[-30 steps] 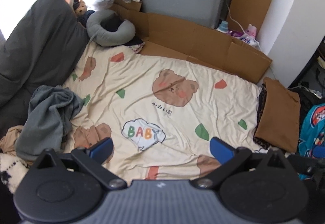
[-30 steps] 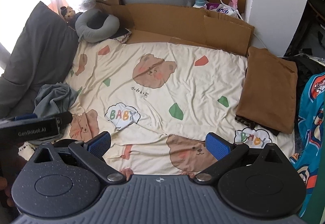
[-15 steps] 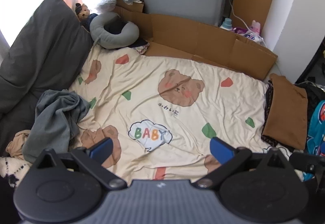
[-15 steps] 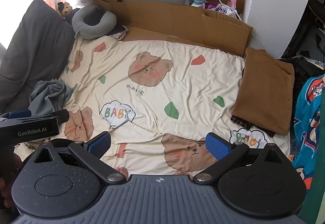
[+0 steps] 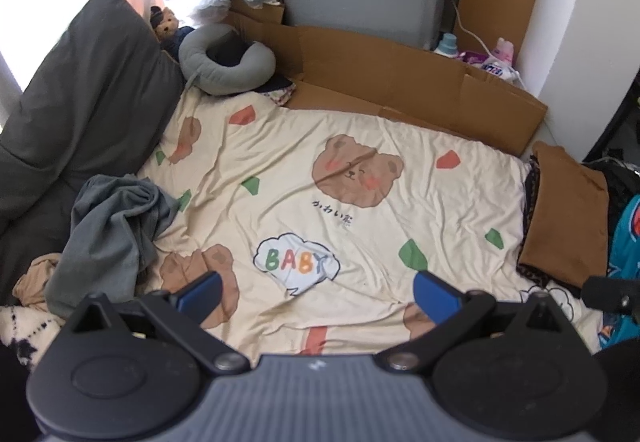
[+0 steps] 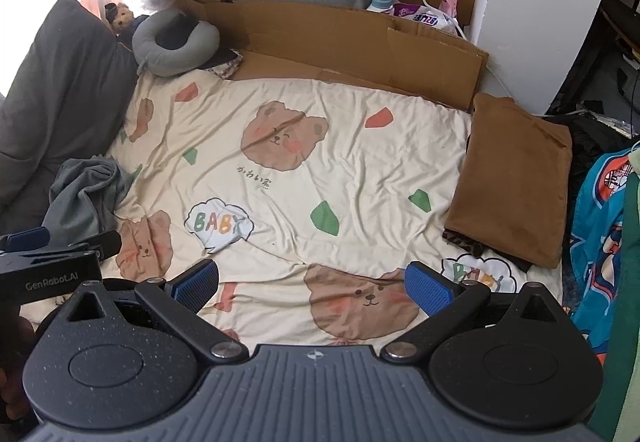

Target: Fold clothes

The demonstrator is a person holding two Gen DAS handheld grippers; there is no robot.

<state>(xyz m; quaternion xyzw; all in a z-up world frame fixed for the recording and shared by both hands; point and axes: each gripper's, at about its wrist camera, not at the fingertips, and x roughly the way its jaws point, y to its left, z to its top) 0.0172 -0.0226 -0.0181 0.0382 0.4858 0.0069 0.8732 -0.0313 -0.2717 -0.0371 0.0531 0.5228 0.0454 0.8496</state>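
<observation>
Crumpled grey garment (image 5: 108,238), long axis toward the grey pillow (image 5: 80,101).

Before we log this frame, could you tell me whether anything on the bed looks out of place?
Only the grey garment: it lies crumpled at the sheet's left edge, beside the dark pillow, unlike the brown folded piece lying flat on the right. Both grippers are open and empty.

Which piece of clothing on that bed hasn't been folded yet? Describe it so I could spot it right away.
Start at the cream bedsheet printed with bears, then look to its left edge, just below the big dark grey pillow. There lies a crumpled grey-green garment, bunched in loose folds. Unlike the brown folded cloth lying flat on the opposite edge, it is rumpled and shapeless.
</observation>
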